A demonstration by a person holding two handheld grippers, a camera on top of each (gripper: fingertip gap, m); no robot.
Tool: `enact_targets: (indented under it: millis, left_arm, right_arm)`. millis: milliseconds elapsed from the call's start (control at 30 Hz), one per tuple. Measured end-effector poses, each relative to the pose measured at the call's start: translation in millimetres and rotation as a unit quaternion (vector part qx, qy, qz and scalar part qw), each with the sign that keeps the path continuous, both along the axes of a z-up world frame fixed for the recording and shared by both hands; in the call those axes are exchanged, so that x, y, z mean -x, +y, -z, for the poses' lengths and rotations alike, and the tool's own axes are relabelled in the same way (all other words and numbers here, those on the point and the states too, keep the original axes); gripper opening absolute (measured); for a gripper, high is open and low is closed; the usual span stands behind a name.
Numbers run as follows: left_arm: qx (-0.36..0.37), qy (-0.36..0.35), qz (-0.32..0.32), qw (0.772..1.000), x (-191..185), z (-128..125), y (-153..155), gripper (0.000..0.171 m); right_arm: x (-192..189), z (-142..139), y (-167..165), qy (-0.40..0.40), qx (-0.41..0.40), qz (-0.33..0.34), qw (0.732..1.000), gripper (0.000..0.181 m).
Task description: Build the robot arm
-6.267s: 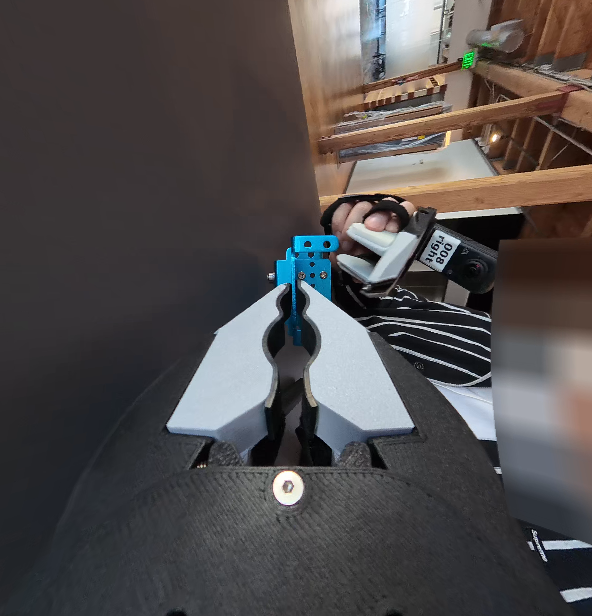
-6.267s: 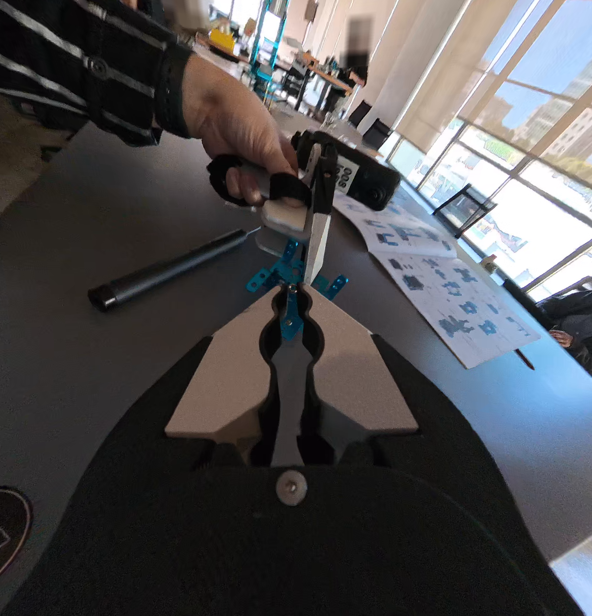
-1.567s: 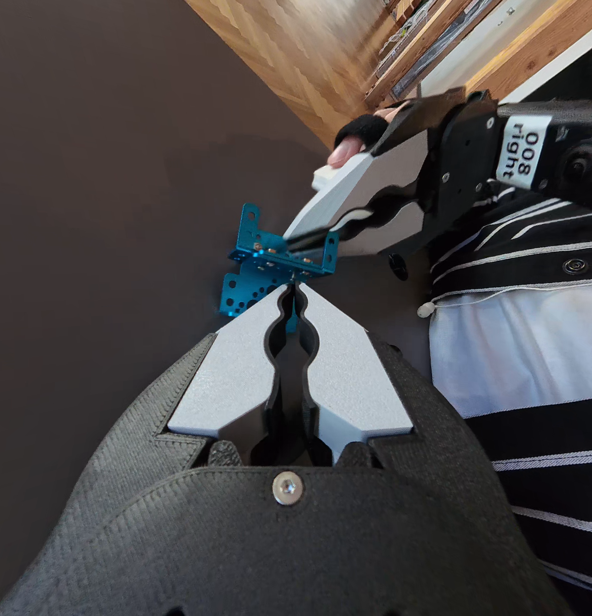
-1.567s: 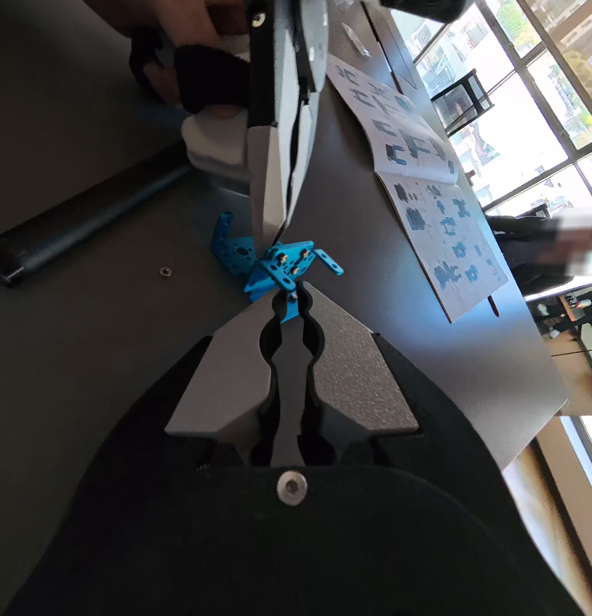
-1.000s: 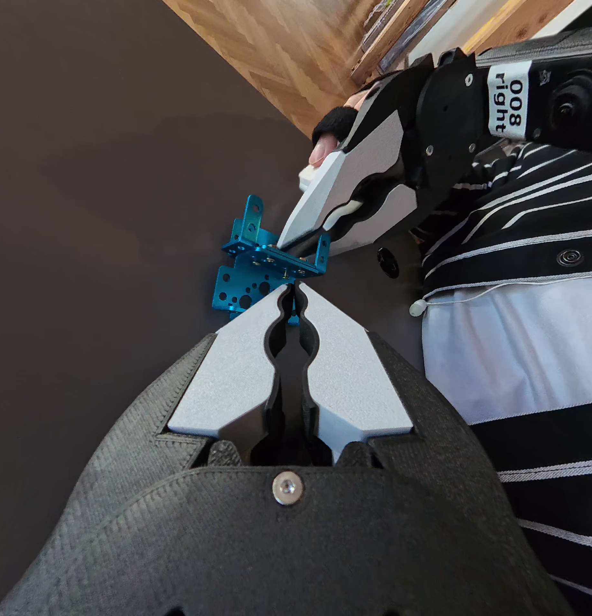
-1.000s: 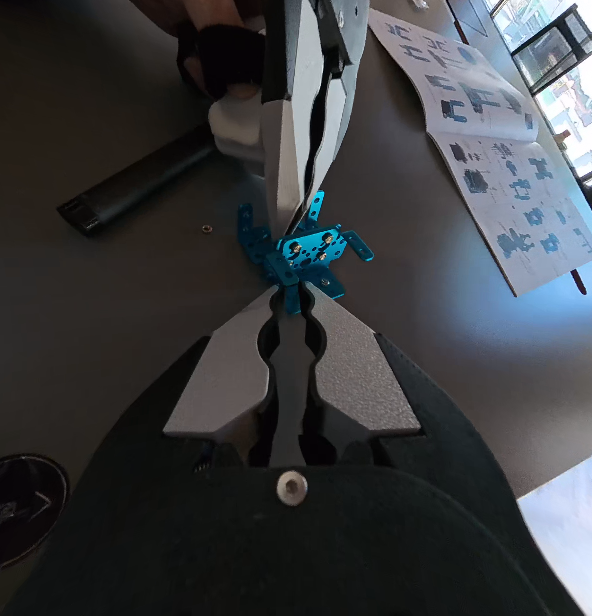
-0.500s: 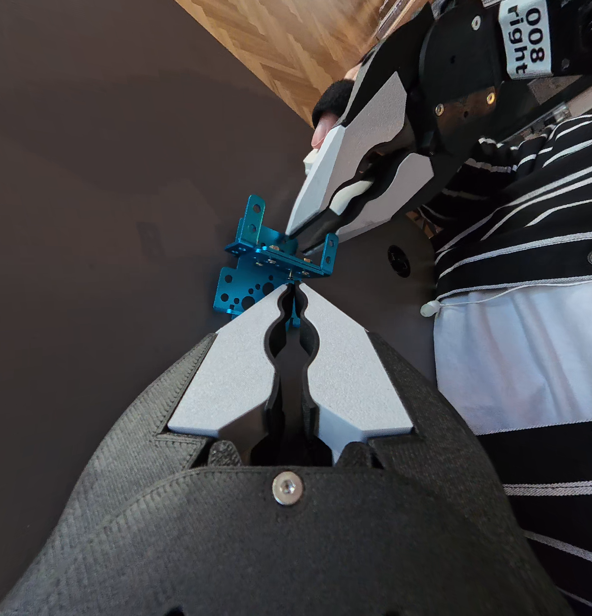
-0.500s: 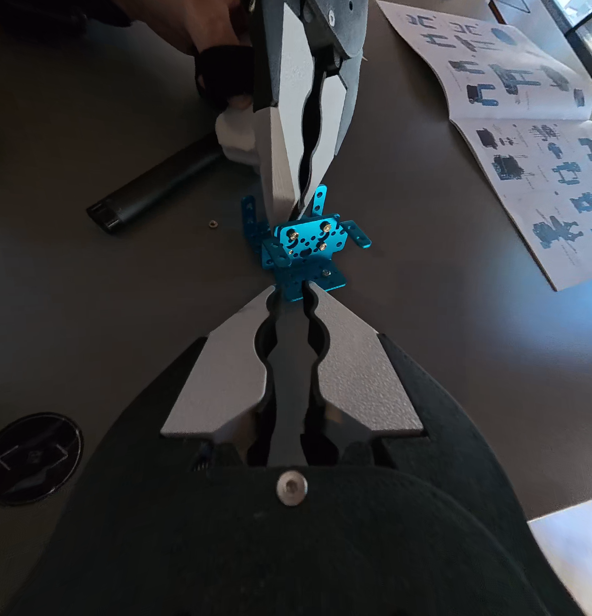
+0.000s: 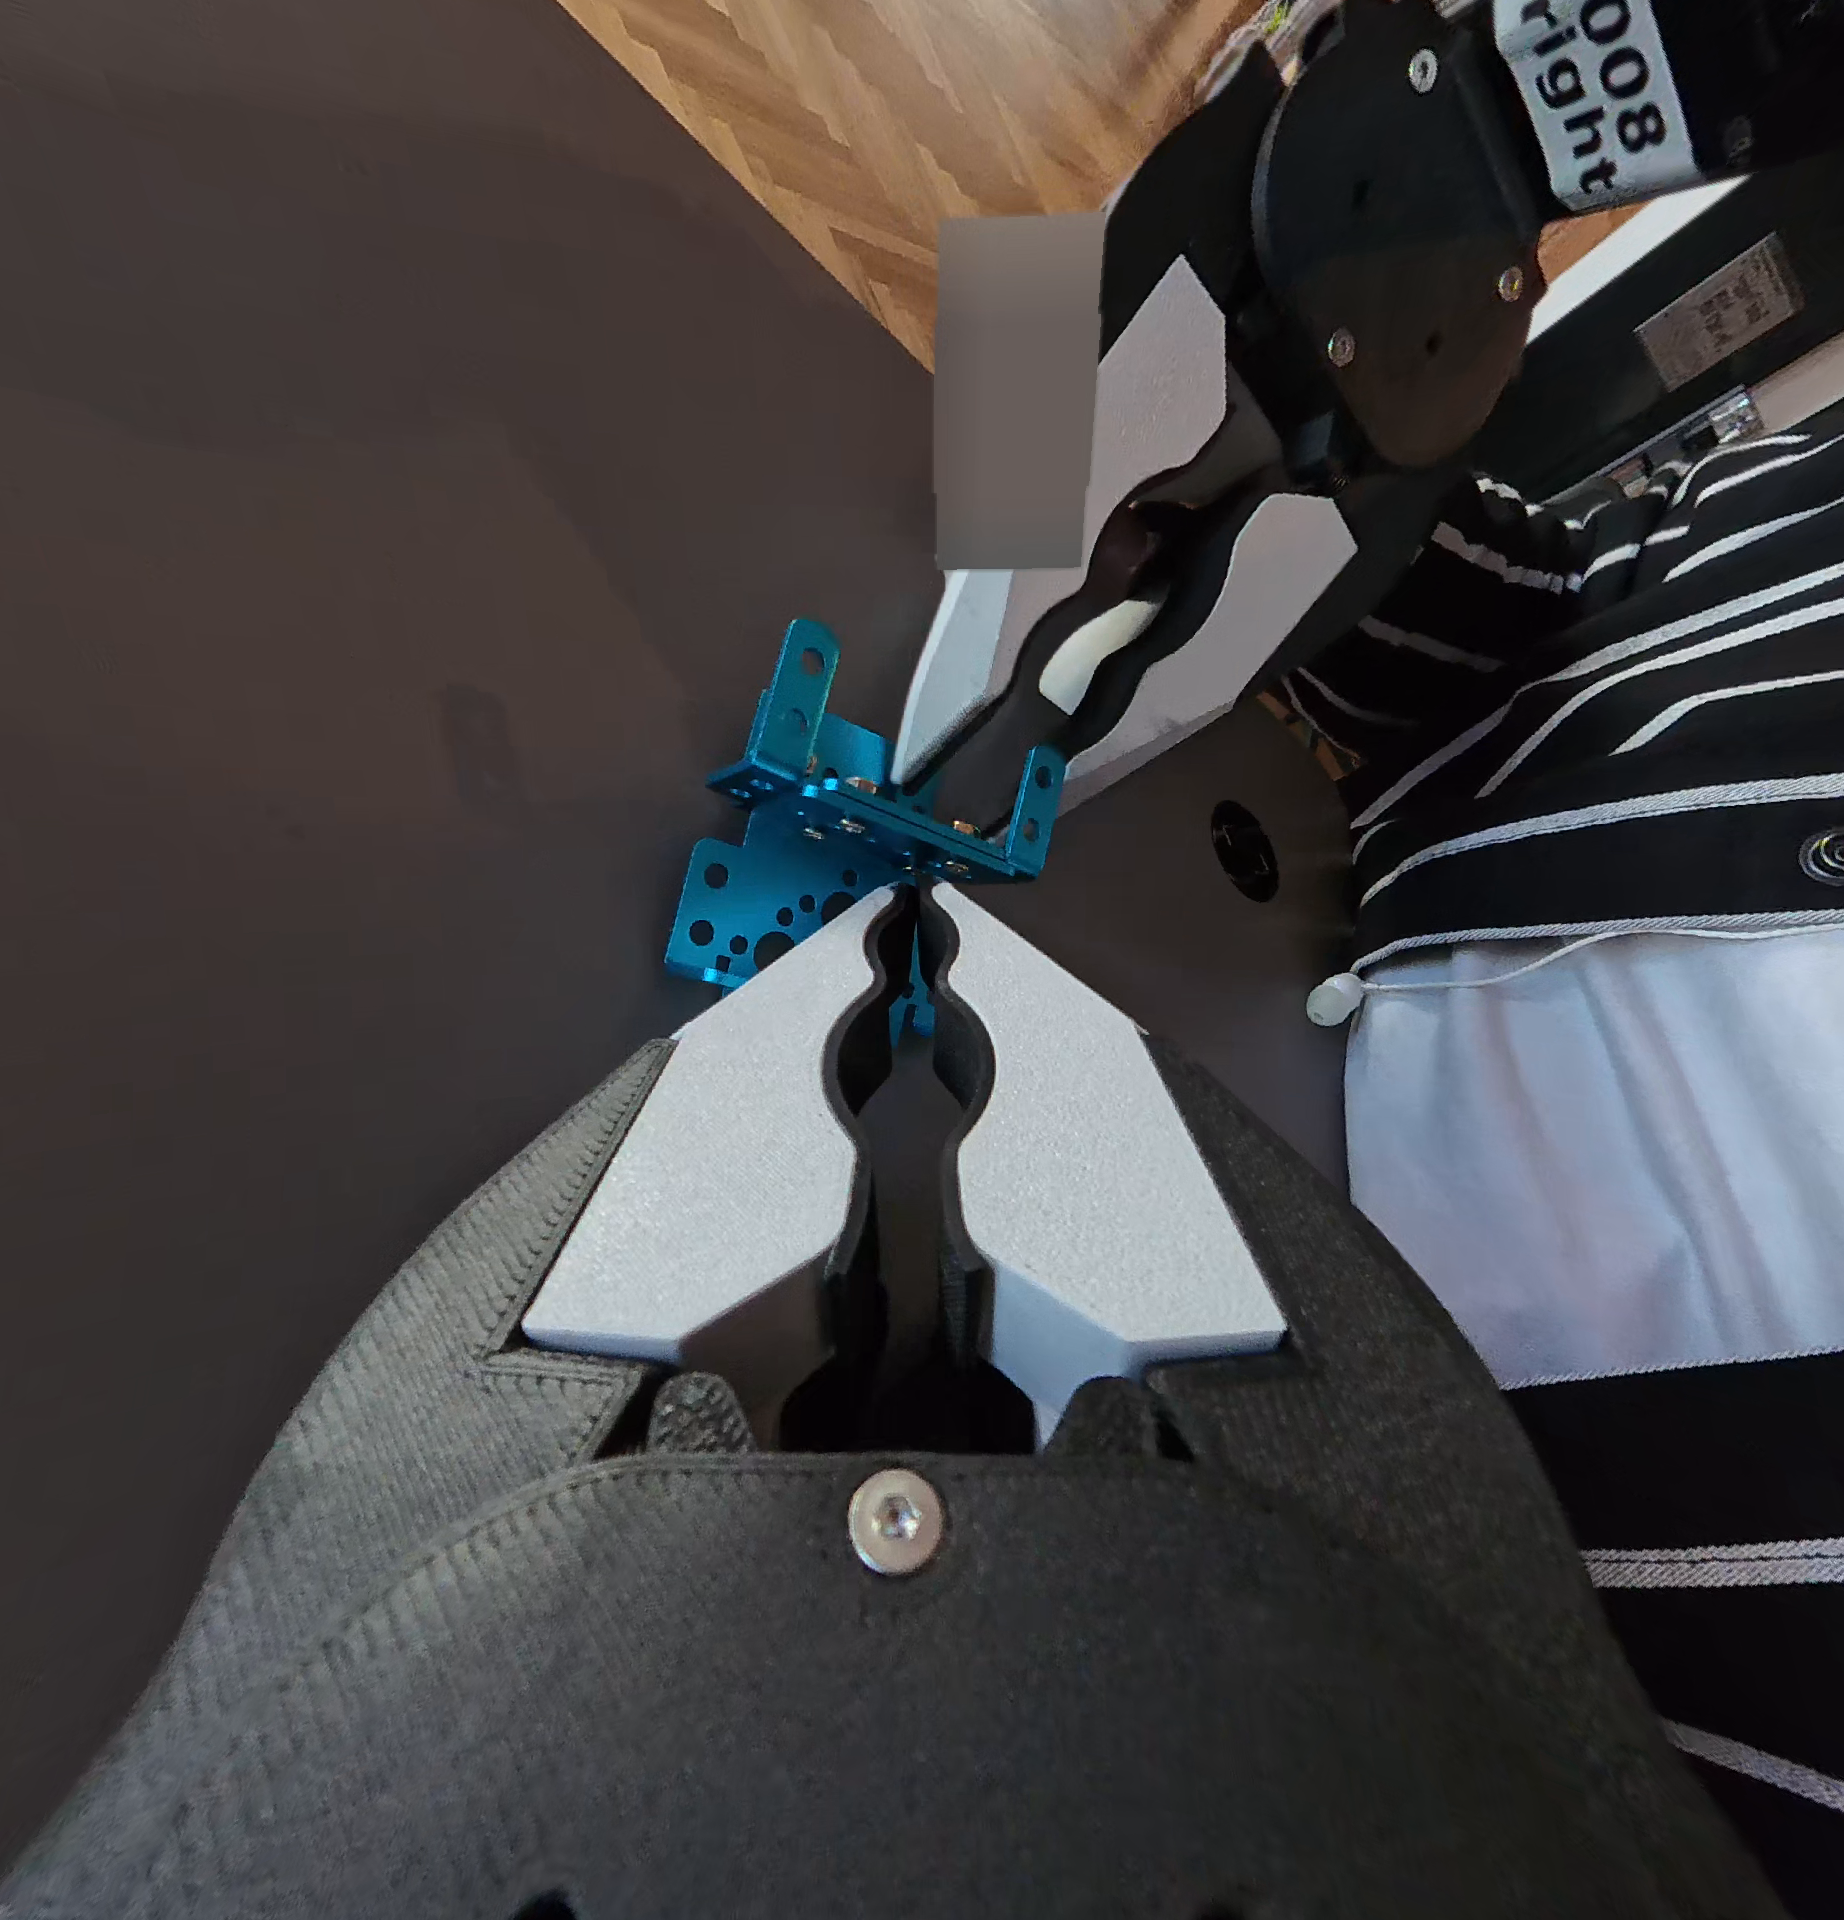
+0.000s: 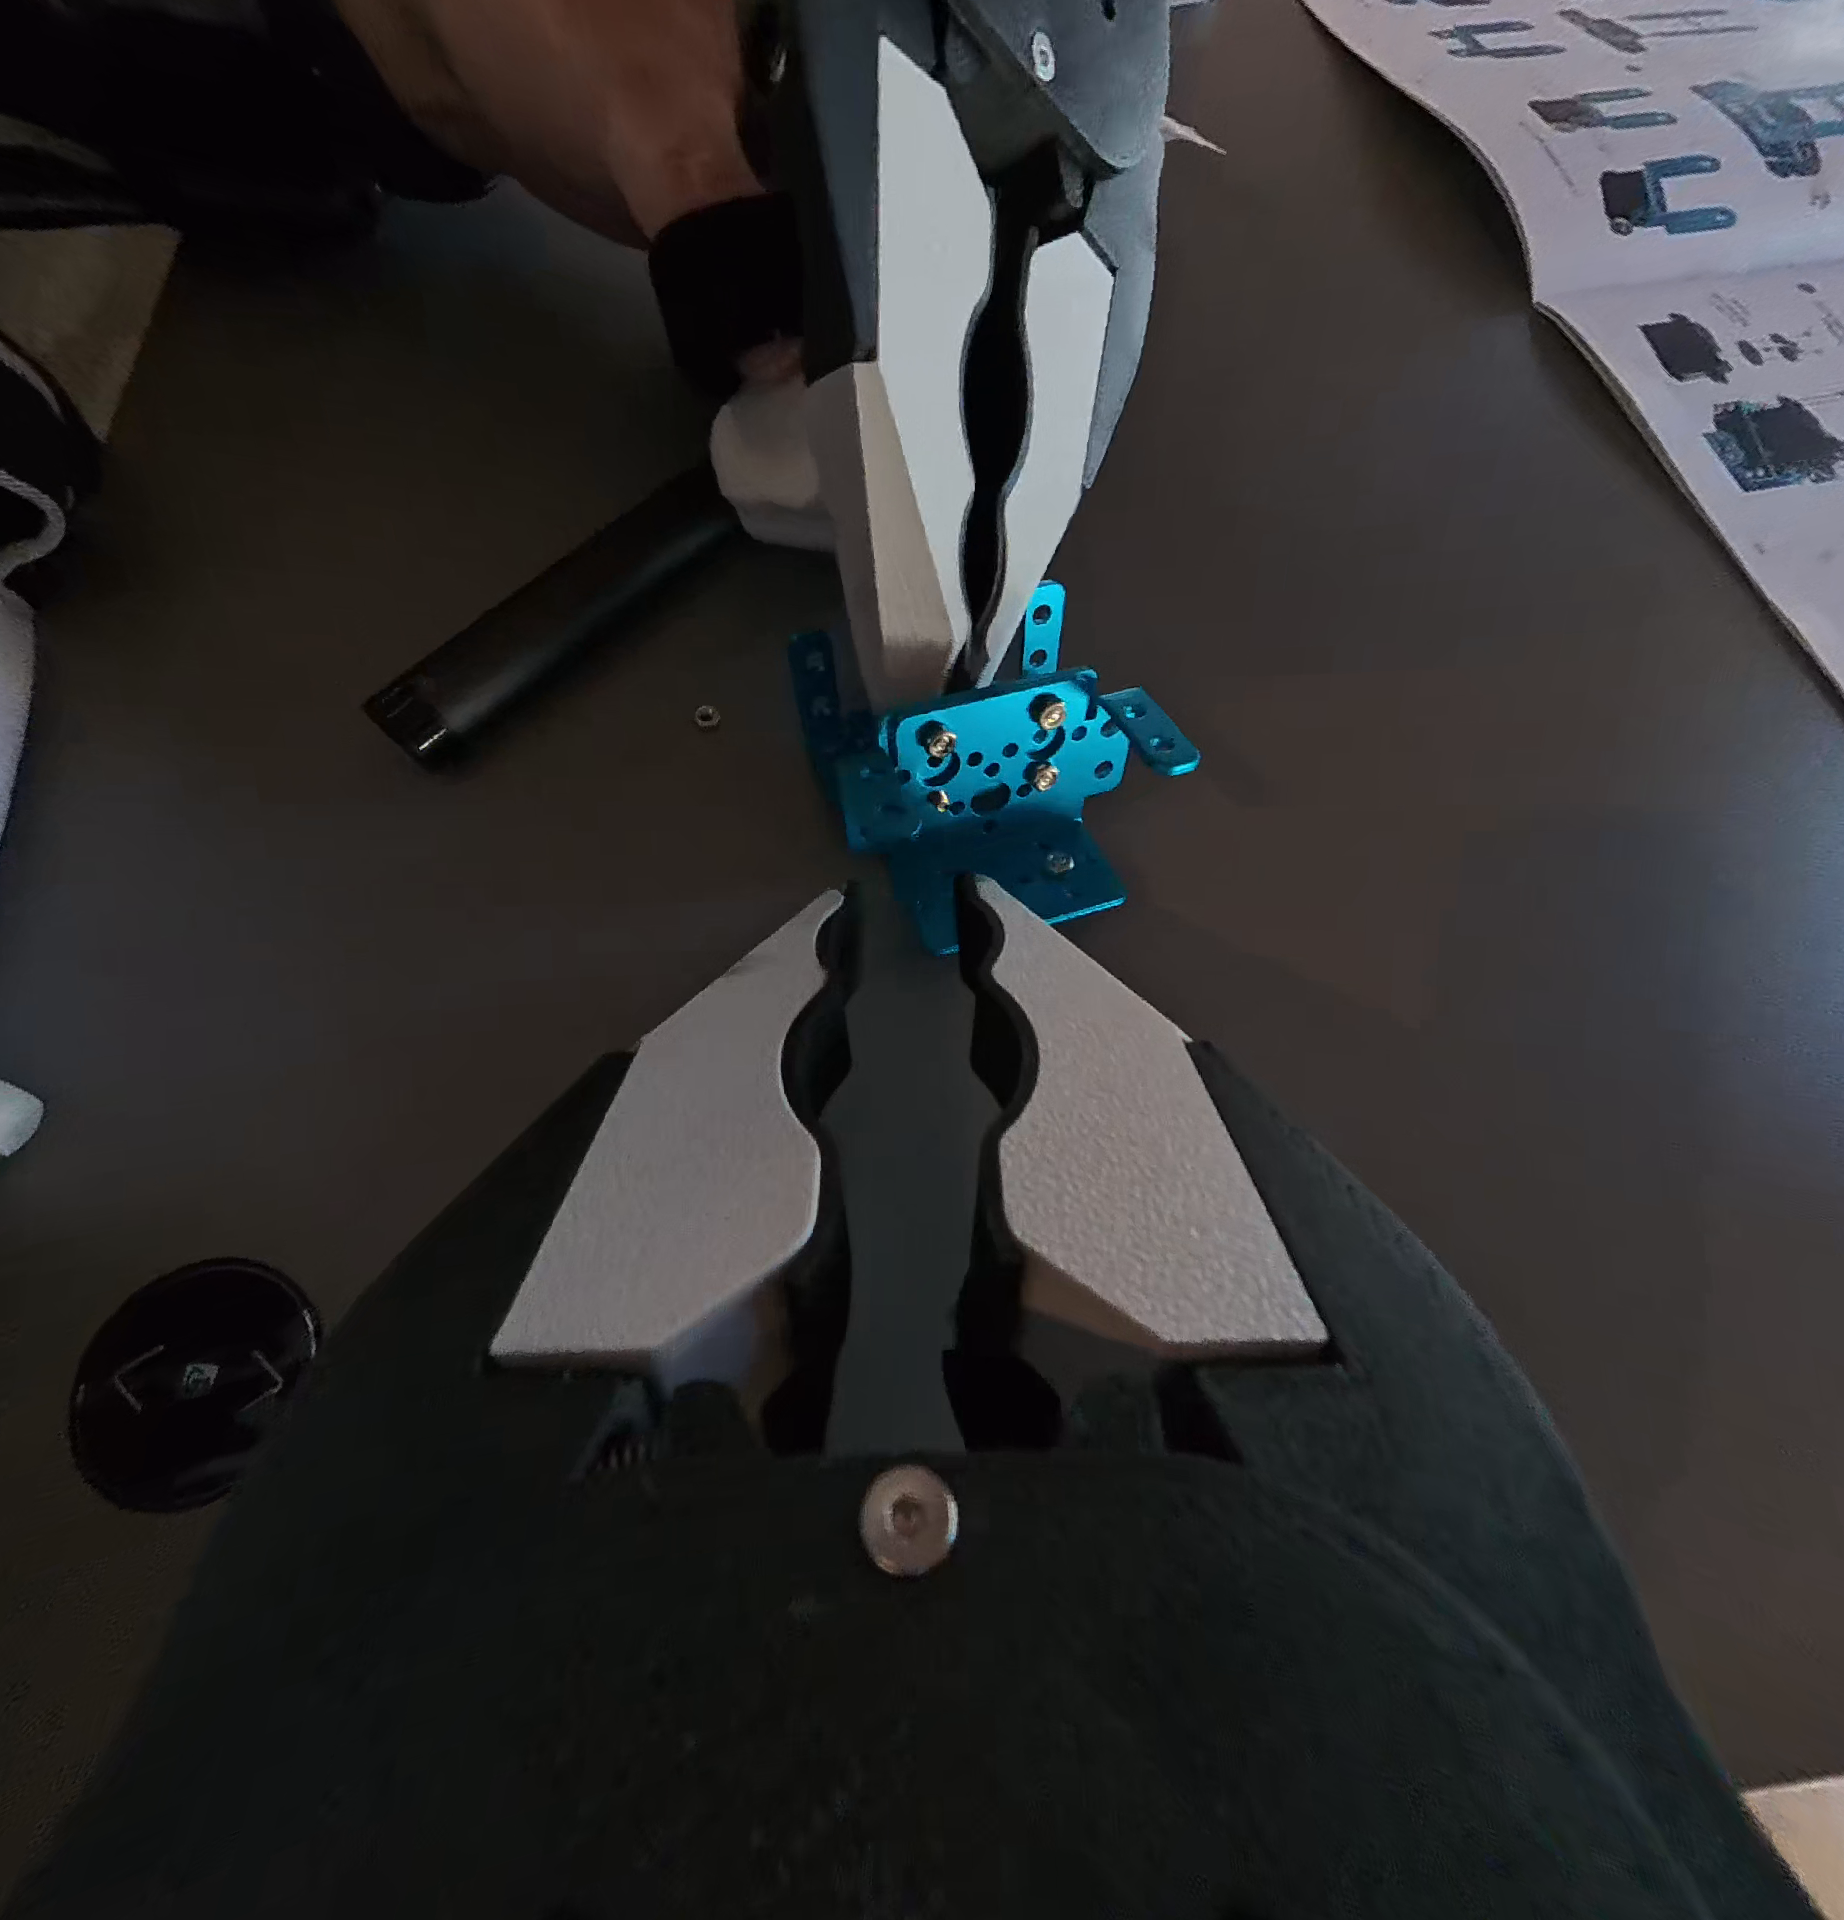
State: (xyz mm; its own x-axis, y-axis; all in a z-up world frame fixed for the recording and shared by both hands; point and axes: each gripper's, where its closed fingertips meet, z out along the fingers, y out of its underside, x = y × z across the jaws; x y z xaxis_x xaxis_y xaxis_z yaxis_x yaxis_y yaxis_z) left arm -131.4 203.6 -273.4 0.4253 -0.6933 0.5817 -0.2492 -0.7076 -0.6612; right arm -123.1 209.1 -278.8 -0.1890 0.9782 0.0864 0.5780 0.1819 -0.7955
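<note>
Now the right gripper has let go, its fingers parted beside the blue metal bracket assembly. One left gripper clamps this perforated piece, which has four brass screws, on the dark matte table. One small nut lies nearby.

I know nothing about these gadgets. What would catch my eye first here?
The bright blue metal bracket assembly on the dark table, pinched by the left hand-held gripper. The right hand-held gripper is open at its near edge. An open instruction booklet lies far right.
</note>
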Motion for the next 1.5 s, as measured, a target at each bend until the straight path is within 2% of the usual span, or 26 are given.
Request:
enact_targets:
  millis: [100,167,267,333,467,533,667,833,1500]
  left_arm:
    - [0.008,-0.006,-0.003,1.000,0,0,1,0.000]
    - [0.013,-0.010,-0.004,1.000,0,0,2,0.000]
    - [0.016,-0.011,-0.005,1.000,0,0,3,0.000]
    - [0.013,-0.008,-0.005,1.000,-1,0,3,0.000]
    - [0.010,-0.005,-0.006,1.000,-1,0,4,0.000]
    - [0.009,-0.004,-0.005,1.000,-1,1,4,0.000]
    - [0.006,0.000,-0.004,1.000,-2,1,5,0.000]
    - [0.003,0.002,-0.004,1.000,-4,1,6,0.000]
    - [-0.003,0.005,-0.003,1.000,-5,1,9,0.000]
  right_arm:
    - [-6,-4,3,0.004,0.002,0.004,1.000,0.019]
    - [-11,-19,-2,0.029,0.004,-0.011,1.000,0.018]
    - [-13,-51,-23,0.080,0.005,-0.059,0.995,0.011]
    - [-6,-61,-38,0.083,0.006,-0.076,0.994,0.011]
    - [14,-33,-57,0.000,-0.027,-0.083,0.996,0.013]
    - [22,-19,-50,-0.033,-0.057,-0.055,0.996,0.012]
    - [25,-3,-47,-0.068,-0.039,-0.011,0.997,0.011]
    - [30,-1,-51,-0.055,0.024,0.028,0.998,0.012]
    - [34,9,-50,-0.074,0.025,0.053,0.995,0.011]
